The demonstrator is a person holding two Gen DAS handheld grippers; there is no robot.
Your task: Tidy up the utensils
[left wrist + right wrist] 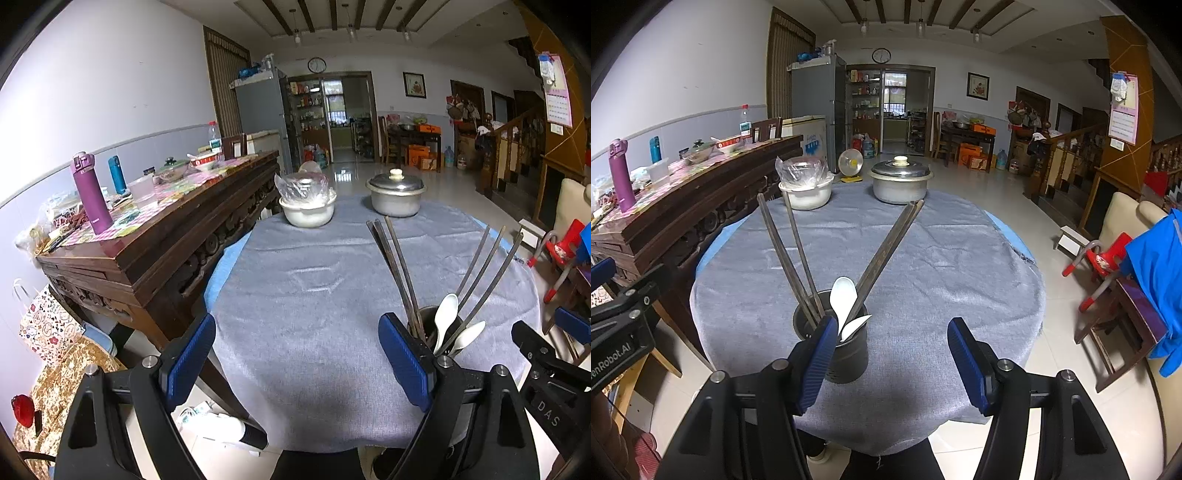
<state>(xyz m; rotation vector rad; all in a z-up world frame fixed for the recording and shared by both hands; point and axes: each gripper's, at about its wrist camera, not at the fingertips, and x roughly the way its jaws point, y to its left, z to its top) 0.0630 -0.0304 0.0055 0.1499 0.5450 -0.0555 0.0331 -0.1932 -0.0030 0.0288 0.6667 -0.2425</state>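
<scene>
Both your grippers are spread wide and hold nothing. The dark utensil holder [837,338] stands near your edge of the round table's grey cloth [942,258], already carrying the chopsticks [886,251] and two white spoons [843,295]. Your right gripper [892,354] has its left finger just beside the holder; your left gripper [297,363] sits off to the holder's left. No loose utensil shows, so the sorting looks done. Back straight out, keeping clear of the leaning chopsticks so the holder doesn't tip.
</scene>
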